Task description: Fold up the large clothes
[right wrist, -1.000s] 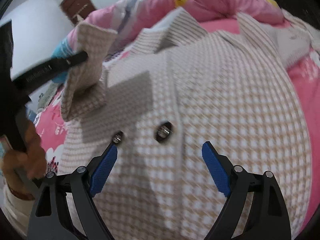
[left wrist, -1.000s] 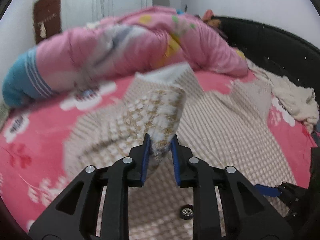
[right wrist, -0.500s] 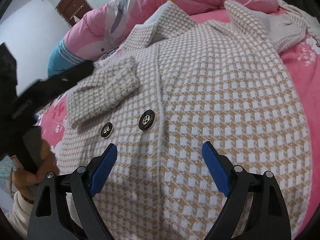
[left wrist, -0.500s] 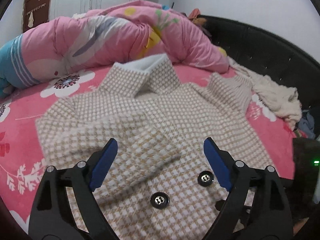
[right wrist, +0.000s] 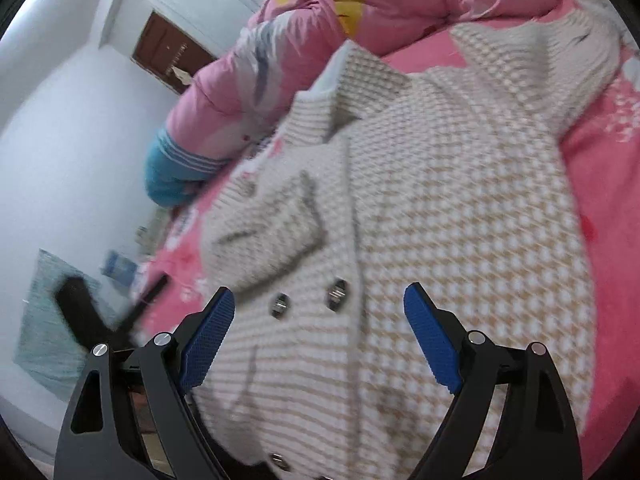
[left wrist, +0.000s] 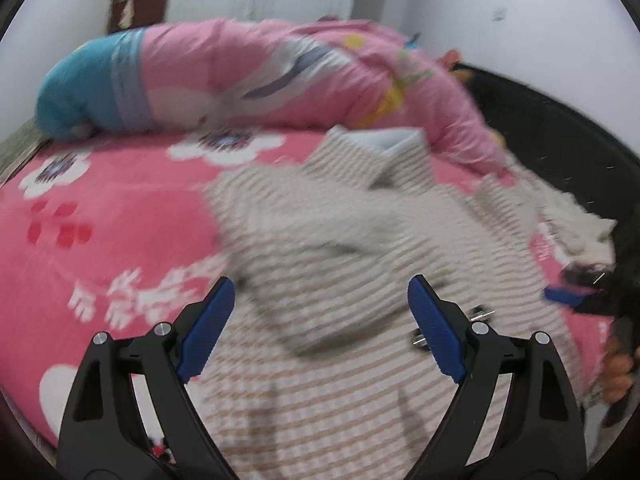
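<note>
A houndstooth coat (right wrist: 460,208) lies front-up on the pink bedsheet (left wrist: 100,216), collar away from you, one sleeve (right wrist: 268,236) already folded across its chest. Its unfolded sleeve (right wrist: 576,76) stretches far right, nearer your right gripper (right wrist: 318,334). Both that and the left gripper (left wrist: 320,322) gape wide, holding nothing.

Bare pink sheet (left wrist: 112,216) left of coat (right wrist: 460,220), rolled quilt (left wrist: 280,76) blocking behind
</note>
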### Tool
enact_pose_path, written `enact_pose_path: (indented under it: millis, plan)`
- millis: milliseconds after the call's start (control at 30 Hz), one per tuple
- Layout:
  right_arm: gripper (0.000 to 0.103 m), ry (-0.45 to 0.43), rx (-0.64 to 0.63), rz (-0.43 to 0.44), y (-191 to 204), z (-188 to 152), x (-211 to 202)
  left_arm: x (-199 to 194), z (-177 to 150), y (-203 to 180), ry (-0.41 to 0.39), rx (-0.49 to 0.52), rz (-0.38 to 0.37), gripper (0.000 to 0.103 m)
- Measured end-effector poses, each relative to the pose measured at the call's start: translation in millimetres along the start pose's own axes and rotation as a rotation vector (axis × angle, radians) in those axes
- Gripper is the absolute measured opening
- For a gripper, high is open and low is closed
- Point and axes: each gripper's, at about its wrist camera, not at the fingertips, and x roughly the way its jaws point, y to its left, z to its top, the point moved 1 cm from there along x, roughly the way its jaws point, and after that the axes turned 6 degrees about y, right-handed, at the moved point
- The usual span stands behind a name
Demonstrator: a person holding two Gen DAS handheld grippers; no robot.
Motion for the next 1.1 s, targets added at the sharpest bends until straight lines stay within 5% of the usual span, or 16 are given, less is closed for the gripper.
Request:
enact_pose_path:
  millis: [200, 367, 500, 600, 800, 1000, 1100]
  plan:
    - [0.079, 0.104, -0.011, 0.014, 22, 29, 56, 39, -14, 22, 0.104, -0.006, 0.145, 0.085]
    - [0.067, 0.162, -0.08, -0.104, 30, 62, 109, 60, -19, 36, 0.143, -0.049, 0.138, 0.085]
    - [0.045, 0.241, -0.152, -0.182, 32, 68, 145, 63, -20, 42, 0.133, -0.066, 0.112, 0.086]
    - [0.011, 0.245, -0.251, -0.23, 50, 63, 145, 61, -24, 51, 0.124, -0.099, 0.064, 0.086]
    - [0.008, 0.066, -0.286, -0.213, 78, 81, 85, 51, -19, 62, 0.051, -0.159, -0.029, 0.086]
    - [0.008, -0.142, -0.255, -0.288, 75, 110, 11, 66, -4, 60, 0.074, -0.148, 0.086, 0.086]
    - [0.008, -0.175, -0.2, -0.324, 53, 118, -4, 90, 9, 58, 0.155, -0.114, 0.168, 0.086]
